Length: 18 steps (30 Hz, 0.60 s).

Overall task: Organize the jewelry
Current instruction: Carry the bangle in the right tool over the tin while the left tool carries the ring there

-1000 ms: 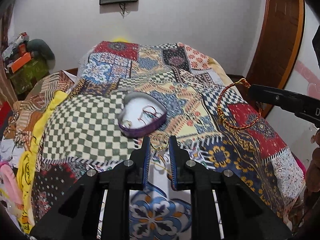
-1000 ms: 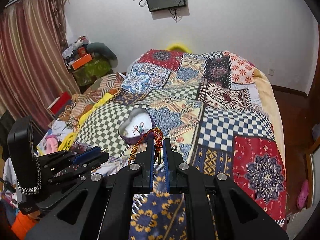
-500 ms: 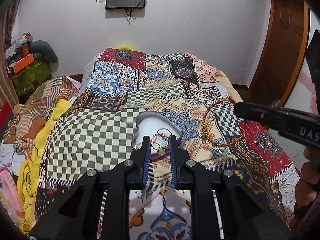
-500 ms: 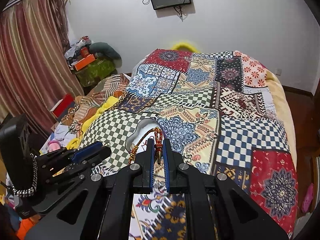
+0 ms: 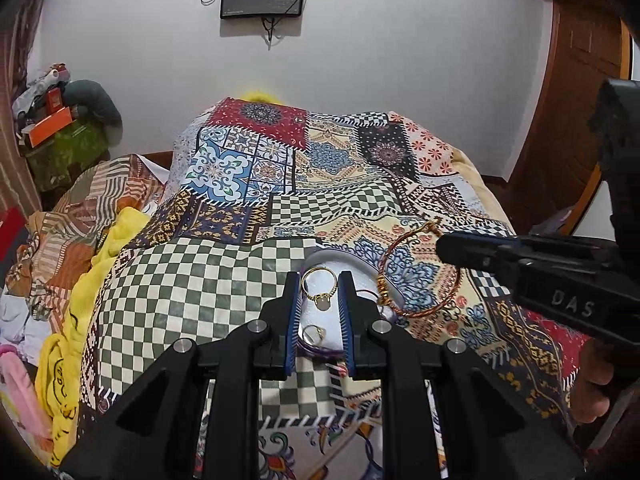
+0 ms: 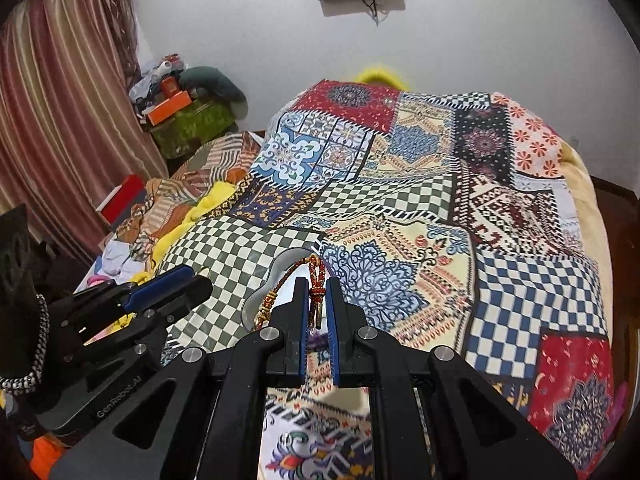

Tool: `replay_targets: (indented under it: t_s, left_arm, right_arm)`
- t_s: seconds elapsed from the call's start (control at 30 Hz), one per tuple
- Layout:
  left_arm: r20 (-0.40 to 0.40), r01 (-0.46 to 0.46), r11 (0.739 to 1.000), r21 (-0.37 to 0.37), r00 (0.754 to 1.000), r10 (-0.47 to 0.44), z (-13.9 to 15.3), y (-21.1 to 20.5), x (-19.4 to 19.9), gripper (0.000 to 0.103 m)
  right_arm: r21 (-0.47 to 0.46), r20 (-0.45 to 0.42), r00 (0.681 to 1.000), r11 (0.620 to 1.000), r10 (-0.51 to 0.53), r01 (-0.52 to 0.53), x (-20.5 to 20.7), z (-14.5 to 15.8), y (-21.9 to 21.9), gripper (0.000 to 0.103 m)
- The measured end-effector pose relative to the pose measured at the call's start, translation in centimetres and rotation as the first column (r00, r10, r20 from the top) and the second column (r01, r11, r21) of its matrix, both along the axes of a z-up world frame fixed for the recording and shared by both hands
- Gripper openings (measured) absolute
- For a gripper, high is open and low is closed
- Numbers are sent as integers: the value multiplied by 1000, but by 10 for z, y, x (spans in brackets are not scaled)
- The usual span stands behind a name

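My left gripper [image 5: 319, 286] is shut on a gold ring [image 5: 319, 282] with a pale stone and holds it over the heart-shaped jewelry box [image 5: 336, 258], which has a white inside and a purple wall. Another ring [image 5: 313, 333] lies in the box. My right gripper [image 6: 317, 294] is shut on a red and gold braided bracelet [image 6: 316, 280], also seen in the left wrist view [image 5: 416, 276], hanging just right of the box. In the right wrist view the box [image 6: 276, 276] lies below the bracelet, mostly hidden by the fingers.
The box sits on a bed with a patchwork cover [image 5: 360, 184]. Yellow cloth [image 5: 104, 248] and piled clothes lie at the left edge. A cluttered green box [image 6: 188, 124] and a curtain [image 6: 60, 120] stand at the left; a wooden door [image 5: 568, 120] at the right.
Both grippers have moved forward toward the box. The left one now holds the ring above the box's inside, and the bracelet has come from the right to just beside the box.
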<state>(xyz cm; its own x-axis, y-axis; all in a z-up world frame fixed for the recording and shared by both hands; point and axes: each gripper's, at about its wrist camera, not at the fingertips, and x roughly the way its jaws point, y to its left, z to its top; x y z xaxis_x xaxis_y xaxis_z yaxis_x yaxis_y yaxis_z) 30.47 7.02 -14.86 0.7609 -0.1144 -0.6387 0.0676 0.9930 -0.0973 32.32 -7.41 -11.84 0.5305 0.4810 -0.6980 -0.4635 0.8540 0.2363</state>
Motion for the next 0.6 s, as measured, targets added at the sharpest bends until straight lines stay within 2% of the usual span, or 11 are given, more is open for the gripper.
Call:
replay_targets:
  t_s: [0.27,0.43,0.6]
  left_arm:
    - [-41,5,1000,15,999,-4,-17,3,20,17]
    - [-79,21,1000,0,997,-21,-30,3,30,17]
    - [-117,40,999,-12,992,-41,-41,1,40,17]
  right_arm:
    - [-61,-69,995,995,76,-80,28,-20,25,7]
    - [-110,-90,992,989,92,-101,36,-31,34,7]
    - [-117,-121,987,986,105,-119,43,-37,37,8]
